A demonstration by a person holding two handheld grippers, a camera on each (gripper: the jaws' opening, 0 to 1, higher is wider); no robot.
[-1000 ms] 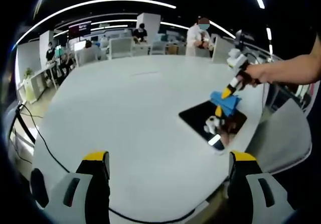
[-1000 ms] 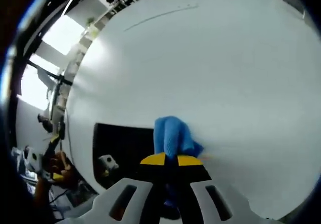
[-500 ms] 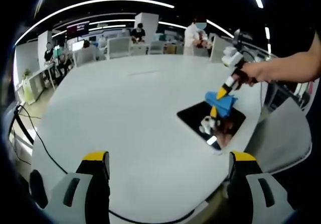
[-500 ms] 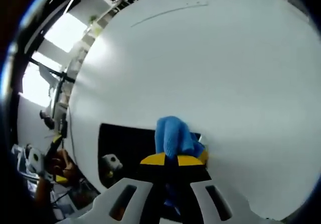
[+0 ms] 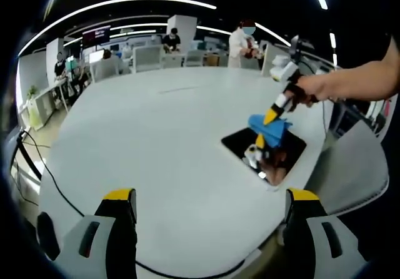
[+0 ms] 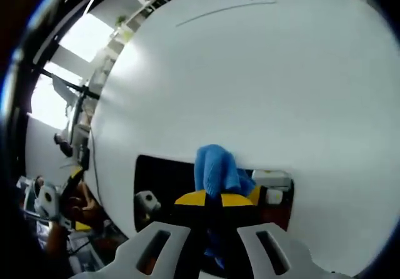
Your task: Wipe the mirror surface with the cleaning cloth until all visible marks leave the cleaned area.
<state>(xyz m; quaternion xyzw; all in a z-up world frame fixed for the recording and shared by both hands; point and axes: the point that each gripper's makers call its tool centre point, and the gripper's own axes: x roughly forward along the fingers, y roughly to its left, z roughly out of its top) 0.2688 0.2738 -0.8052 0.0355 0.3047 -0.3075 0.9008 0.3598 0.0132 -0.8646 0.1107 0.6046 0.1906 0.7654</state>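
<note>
Pressing cloth (image 6: 215,172) on mirror (image 6: 165,179); table (image 5: 156,141) around.

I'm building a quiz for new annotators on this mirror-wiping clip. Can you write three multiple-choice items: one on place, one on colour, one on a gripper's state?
1. Where does the mirror lie?
A. near the table's edge
B. at the table's centre
C. on a chair

2. What colour is the cloth?
A. red
B. blue
C. green

3. The right gripper is:
A. open
B. shut on the cloth
C. shut on nothing

Answers: 1 A, the mirror sits by the edge of the table. 2 B, the cloth is blue. 3 B, the right gripper pinches the cloth.
</note>
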